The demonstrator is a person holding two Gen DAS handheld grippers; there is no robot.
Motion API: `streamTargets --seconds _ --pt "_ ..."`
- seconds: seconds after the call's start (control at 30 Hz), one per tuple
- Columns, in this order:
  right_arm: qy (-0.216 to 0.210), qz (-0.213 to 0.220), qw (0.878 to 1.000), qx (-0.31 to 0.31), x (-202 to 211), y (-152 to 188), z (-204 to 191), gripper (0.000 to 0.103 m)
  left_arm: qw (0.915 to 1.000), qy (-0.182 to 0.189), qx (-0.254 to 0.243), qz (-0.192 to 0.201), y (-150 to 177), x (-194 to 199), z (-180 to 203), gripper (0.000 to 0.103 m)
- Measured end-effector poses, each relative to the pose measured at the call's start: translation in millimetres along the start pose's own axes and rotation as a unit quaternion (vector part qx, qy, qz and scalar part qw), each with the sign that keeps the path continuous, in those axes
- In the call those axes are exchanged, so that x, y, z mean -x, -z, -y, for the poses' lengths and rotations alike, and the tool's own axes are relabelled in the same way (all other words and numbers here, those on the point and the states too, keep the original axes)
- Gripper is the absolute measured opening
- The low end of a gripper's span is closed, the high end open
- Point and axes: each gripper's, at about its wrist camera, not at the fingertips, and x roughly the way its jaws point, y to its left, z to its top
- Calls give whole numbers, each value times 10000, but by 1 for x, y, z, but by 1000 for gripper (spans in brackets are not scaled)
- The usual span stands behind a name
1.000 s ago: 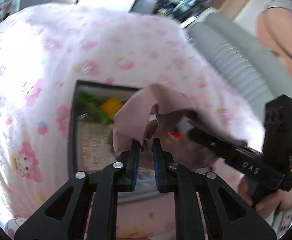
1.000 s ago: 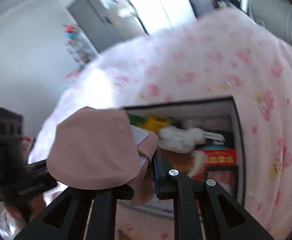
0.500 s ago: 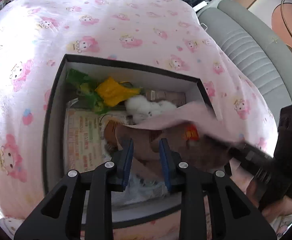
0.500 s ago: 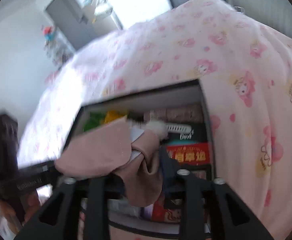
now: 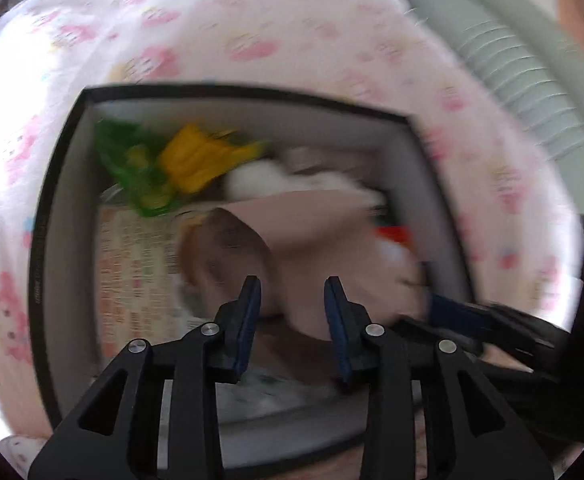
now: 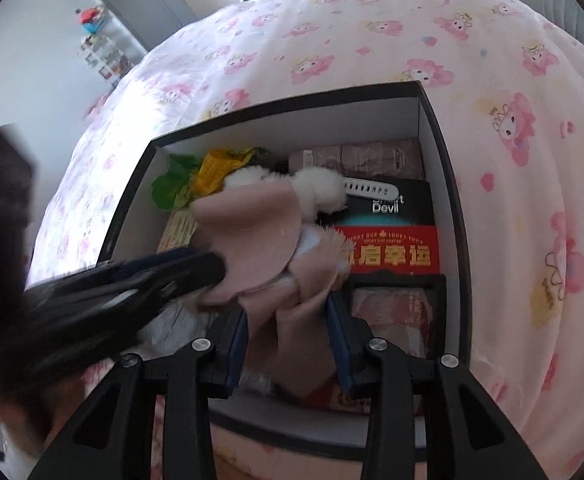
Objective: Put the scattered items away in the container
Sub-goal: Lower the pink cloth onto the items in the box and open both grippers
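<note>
A black box with white inner walls [image 5: 63, 184] [image 6: 440, 120] sits on the pink printed bedspread. A pink cloth [image 5: 316, 232] [image 6: 251, 232] lies inside it, on top of other items. My left gripper [image 5: 292, 304] is open just above the cloth, jaws apart on either side of a fold. My right gripper [image 6: 287, 320] is open too, with the hanging end of the cloth between its blue pads, not pinched. Each gripper shows blurred in the other's view.
The box holds a green and yellow toy [image 6: 199, 172], a white plush [image 6: 316, 188], a white strap [image 6: 372, 190], a black carton [image 6: 396, 208], a red packet [image 6: 392, 252] and a printed leaflet [image 5: 131, 264]. A grey ribbed headboard [image 5: 504, 52] is at right.
Both grippers lowered the pink cloth into the box and opened. The left gripper let go first, the right one just now. The cloth now rests on the box's contents.
</note>
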Motion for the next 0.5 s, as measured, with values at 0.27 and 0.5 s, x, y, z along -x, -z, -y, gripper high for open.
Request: streamTargets --seconds 0.27,0.5 --pt "-864 507 9947 -225 33 -4 10 35 9987 64 141 496 2 21 -7 34" --pt "299 -21 9995 -71 -10 -2 7 35 10000 -3 74 30 -10 -12 0 36"
